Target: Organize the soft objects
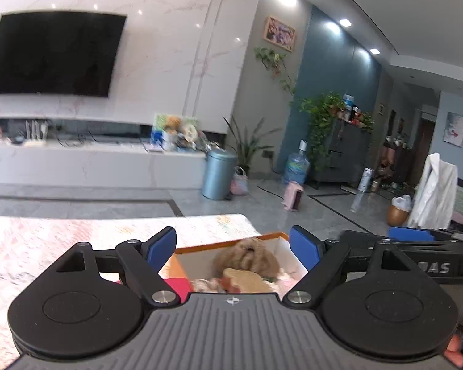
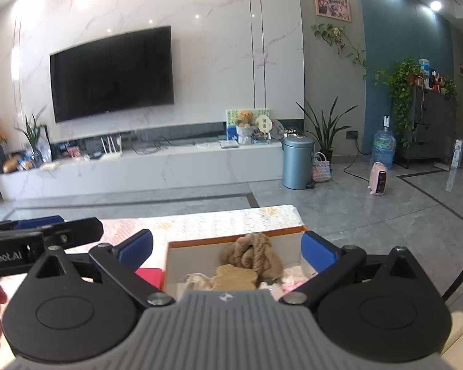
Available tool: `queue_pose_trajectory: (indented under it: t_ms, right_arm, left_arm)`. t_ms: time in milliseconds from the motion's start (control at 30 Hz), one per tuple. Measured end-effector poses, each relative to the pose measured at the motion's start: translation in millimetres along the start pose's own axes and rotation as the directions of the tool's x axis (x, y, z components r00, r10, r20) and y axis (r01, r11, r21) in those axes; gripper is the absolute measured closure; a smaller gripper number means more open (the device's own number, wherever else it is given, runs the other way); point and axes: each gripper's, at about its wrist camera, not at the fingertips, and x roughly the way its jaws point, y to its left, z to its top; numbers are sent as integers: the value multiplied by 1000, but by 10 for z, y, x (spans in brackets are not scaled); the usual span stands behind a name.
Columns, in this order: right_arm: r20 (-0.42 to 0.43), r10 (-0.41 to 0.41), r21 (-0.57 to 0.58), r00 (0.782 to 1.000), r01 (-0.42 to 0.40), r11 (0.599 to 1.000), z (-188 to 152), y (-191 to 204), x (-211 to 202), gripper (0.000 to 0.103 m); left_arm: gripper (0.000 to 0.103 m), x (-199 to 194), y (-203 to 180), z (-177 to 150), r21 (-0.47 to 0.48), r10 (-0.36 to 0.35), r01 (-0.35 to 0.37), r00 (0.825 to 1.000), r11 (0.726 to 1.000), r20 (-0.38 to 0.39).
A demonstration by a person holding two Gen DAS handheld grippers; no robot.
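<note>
Both the left gripper point(image 1: 233, 248) and right gripper point(image 2: 228, 248) hang wide apart, holding nothing, above the orange-rimmed white cardboard box point(image 2: 231, 241) (brown yarn skein point(image 2: 253, 254) inside)

Orange-rimmed white box point(image 2: 231, 244) sits open on patterned tabletop. Inside box: tan yarn skein point(image 2: 253, 254) bunched loosely toward far wall; flat tan sponge-like piece point(image 2: 236, 277) leaning in front of skein; cream fabric point(image 2: 197, 279) left of it; pale pink-white soft items point(image 2: 288, 280) at box's right (details blurred).
</note>
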Motion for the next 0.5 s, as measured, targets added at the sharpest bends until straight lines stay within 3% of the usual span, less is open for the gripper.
queue_pose_trajectory:
  t_ms: [100, 167, 267, 333, 367, 433, 500]
  right_arm:
    - [43, -36, 14, 998, 36, 999, -123, 77, -169, 3]
    - [72, -65, 26, 995, 63, 998, -232, 130, -255, 3]
    - [120, -95, 48, 988, 89, 995, -419, 228, -346, 3]
    - [138, -97, 53, 986, 91, 994, -546, 293, -368, 3]
    - [141, -100, 54, 985, 93, 994, -605, 332, -364, 3]
    - [145, -108, 54, 984, 101, 993, -727, 388, -354, 3]
    - [145, -119, 55, 982, 112, 992, -840, 436, -351, 3]
  left_arm:
    - [6, -163, -7, -88, 26, 44, -46, 998, 999, 50]
    - [0, -248, -55, -157, 77, 120, -125, 991, 989, 57]
    - [0, -419, -149, -355, 156, 238, -266, 955, 951, 179]
    - [0, -493, -163, -490, 164, 266, -312, 931, 936, 251]
    - [0, -506, -155, -548, 151, 270, -315, 927, 937, 261]
    - [0, -494, -98, -637, 91, 253, -280, 939, 956, 233]
    - [0, -454, 23, -706, 1, 194, -196, 969, 981, 154]
